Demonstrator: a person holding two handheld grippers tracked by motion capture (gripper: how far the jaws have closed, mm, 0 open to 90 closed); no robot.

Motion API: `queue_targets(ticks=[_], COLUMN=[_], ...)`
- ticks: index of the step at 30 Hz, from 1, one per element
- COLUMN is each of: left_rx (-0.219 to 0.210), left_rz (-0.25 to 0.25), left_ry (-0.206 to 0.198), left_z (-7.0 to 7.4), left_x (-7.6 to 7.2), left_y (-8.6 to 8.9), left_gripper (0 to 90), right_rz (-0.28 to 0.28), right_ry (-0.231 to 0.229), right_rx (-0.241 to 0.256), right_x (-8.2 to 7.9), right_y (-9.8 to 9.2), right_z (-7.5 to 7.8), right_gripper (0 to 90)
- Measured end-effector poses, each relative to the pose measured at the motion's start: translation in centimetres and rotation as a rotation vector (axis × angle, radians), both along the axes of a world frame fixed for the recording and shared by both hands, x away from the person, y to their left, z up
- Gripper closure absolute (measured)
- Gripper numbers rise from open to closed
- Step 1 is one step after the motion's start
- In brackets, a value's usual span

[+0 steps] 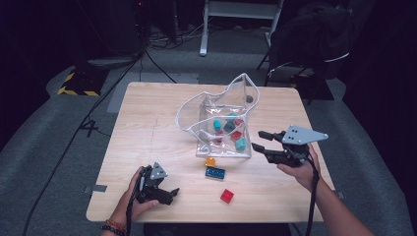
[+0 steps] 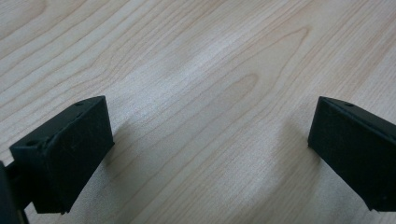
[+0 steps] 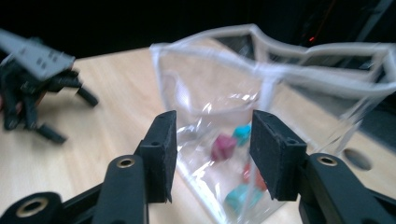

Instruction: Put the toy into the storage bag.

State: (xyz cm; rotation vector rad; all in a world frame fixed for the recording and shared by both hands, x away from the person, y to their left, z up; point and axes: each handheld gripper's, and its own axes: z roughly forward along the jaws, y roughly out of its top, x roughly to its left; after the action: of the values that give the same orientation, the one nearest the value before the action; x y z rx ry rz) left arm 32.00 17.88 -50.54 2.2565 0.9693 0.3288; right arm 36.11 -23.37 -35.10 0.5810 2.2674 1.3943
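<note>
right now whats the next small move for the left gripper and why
Probably swing the left gripper right to the red block and close on it. Its jaws stand wide open over bare table, holding nothing. Three blocks lie outside the clear bag, and the red one looks nearest. The right gripper is open at the bag, likely to steady it.

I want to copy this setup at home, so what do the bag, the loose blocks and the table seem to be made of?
The bag looks like clear soft plastic with a white trimmed rim: the blocks inside show through, and it crinkles and glints. The red block, blue block and orange block look like hard moulded plastic, probably glossy. The table looks like pale wood or wood-look laminate, matt, with visible grain.
</note>
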Motion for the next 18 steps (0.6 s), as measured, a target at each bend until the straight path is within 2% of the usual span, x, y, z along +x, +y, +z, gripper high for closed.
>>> queue_targets(ticks=[8,14,18], left_rx=[0.000,0.000,0.000], left_rz=[0.000,0.000,0.000], left_ry=[0.000,0.000,0.000], left_z=[0.0,0.0,0.0], left_x=[0.0,0.0,0.0], left_y=[0.0,0.0,0.0], left_gripper=[0.2,0.2,0.2], right_rz=[0.050,0.099,0.151], right_ry=[0.080,0.148,0.187], right_rx=[-0.029,-0.079,-0.099], right_x=[-1.6,-2.8,-3.5], right_y=[0.4,2.0,3.0], right_z=[-4.3,-8.0,-9.8], right_gripper=[49.6,46.5,43.0])
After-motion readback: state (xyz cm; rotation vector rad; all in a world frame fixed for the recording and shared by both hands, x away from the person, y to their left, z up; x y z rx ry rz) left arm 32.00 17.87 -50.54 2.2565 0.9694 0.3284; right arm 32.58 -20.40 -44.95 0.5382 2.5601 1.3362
